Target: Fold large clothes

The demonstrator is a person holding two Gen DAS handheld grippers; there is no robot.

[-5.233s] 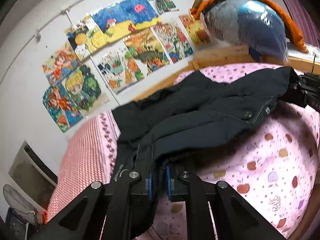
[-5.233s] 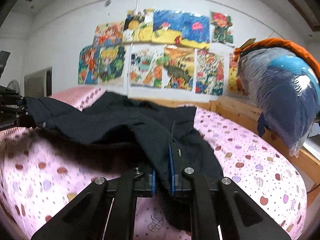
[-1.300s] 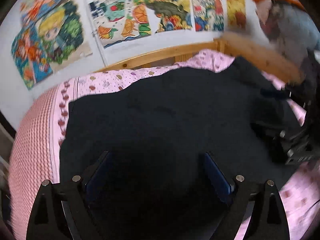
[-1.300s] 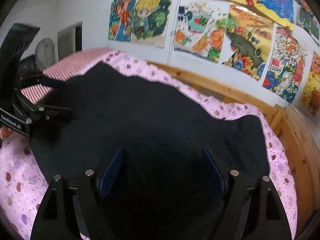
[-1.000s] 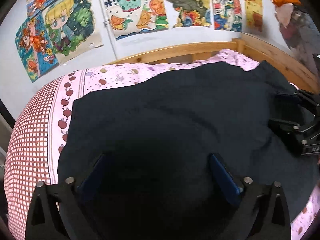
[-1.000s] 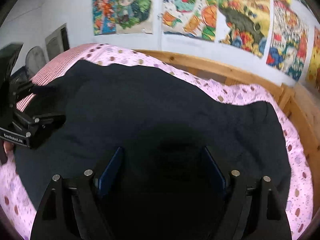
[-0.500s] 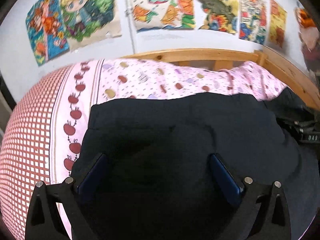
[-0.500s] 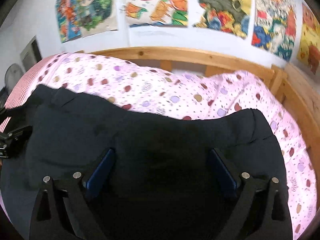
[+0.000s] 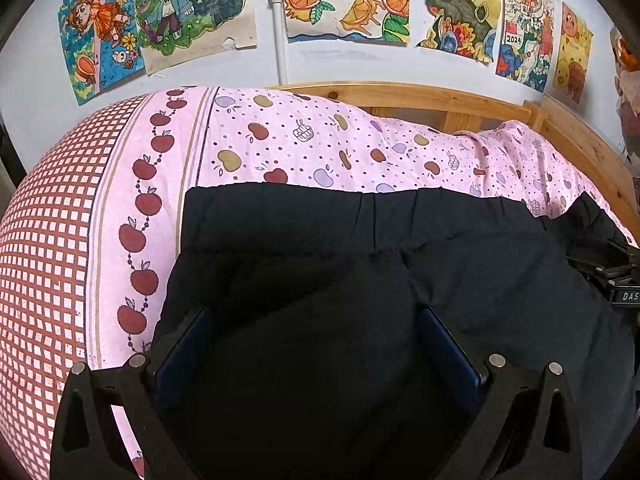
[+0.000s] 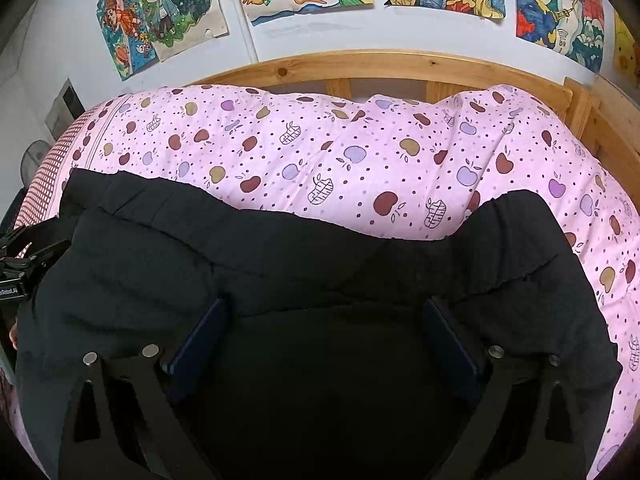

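A large black garment (image 9: 304, 264) lies flat on the pink apple-print bed sheet (image 9: 320, 144), its far edge straight across the bed. It also fills the lower half of the right wrist view (image 10: 320, 272). My left gripper (image 9: 312, 320) is open, its jaws wide apart low over the garment's left part. My right gripper (image 10: 324, 312) is open, jaws wide apart low over the garment's right part. The right gripper shows at the right edge of the left wrist view (image 9: 616, 276). The left gripper shows at the left edge of the right wrist view (image 10: 24, 260).
A wooden bed frame (image 10: 400, 68) runs along the far side under a wall of colourful drawings (image 9: 192, 8). A red checked sheet section (image 9: 44, 240) lies left of the garment. A fan (image 10: 34, 156) stands at the far left.
Both grippers were shut on the garment, holding it up; now they are open. Over the last second both have drawn back towards the near edge, showing more pink sheet beyond the garment.
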